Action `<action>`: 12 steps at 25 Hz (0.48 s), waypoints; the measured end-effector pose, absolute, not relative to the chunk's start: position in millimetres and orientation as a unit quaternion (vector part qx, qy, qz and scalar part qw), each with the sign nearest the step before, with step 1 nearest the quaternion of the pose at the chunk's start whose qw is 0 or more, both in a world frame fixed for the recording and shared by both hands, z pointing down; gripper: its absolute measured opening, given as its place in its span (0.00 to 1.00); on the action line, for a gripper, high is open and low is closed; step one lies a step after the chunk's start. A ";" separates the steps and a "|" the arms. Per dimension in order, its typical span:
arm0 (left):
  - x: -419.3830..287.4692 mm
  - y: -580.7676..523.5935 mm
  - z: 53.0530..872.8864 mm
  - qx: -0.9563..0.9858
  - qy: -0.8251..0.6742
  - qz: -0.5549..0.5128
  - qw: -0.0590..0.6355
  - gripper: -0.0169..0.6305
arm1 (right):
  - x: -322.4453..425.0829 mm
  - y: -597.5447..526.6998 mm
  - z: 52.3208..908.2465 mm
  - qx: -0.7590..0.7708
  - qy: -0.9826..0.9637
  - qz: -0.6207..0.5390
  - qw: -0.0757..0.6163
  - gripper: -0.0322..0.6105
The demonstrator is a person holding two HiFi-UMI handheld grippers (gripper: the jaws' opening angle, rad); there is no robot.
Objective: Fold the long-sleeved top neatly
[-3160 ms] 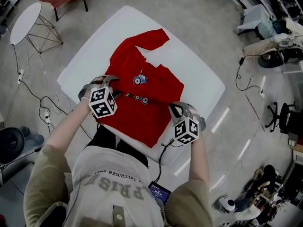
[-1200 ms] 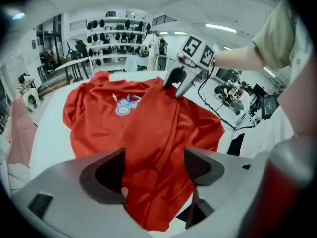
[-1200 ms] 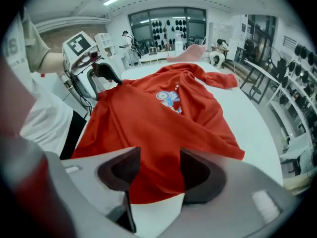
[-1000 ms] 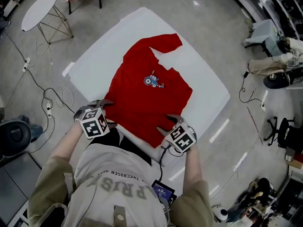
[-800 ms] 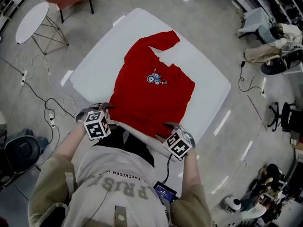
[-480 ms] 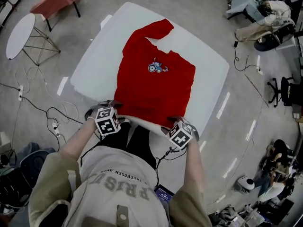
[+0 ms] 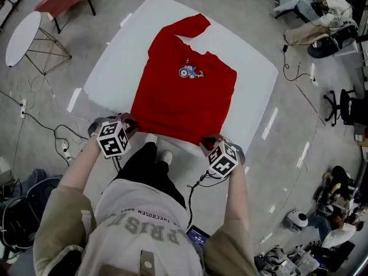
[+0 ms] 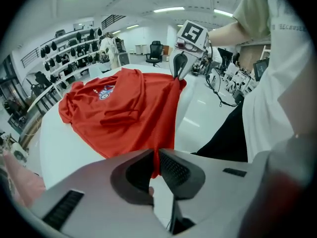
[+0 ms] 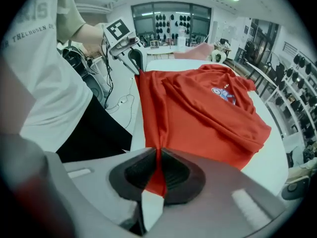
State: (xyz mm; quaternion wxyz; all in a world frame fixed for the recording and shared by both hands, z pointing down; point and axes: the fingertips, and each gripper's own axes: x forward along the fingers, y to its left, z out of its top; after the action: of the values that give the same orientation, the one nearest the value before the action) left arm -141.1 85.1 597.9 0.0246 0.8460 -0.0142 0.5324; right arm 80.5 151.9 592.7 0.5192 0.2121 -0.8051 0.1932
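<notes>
garment: red long-sleeved top (image 7: 184, 91) flat on white table (image 7: 256, 91), hem at near edge | left gripper (image 8: 156, 163), right gripper (image 9: 158, 168): jaws just closed, pinching hem corners | risk: left bite looks thin; lifting could slip it, skewing fold

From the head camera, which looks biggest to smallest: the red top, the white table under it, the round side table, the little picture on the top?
1. White table
2. Red top
3. Round side table, farther off, so real size unsure
4. Picture on the top
</notes>
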 end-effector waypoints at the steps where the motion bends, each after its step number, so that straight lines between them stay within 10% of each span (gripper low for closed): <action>1: -147.7 86.8 596.8 0.845 -0.016 0.534 0.025 0.08 | 77.5 154.8 592.3 0.202 -0.810 0.196 0.514 0.10; 7: -155.7 93.8 619.9 0.826 -0.060 0.558 0.049 0.10 | 74.3 164.6 616.7 0.184 -0.810 0.179 0.527 0.12; 12: -154.0 104.3 590.4 0.825 -0.082 0.558 0.027 0.32 | 80.6 178.2 587.0 0.203 -0.823 0.160 0.505 0.27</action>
State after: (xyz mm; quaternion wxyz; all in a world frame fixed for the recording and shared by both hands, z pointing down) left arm -154.0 104.3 590.4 0.0270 0.8250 -0.0819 0.5585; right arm 80.6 178.2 587.0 0.5054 0.2031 -0.8233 0.1598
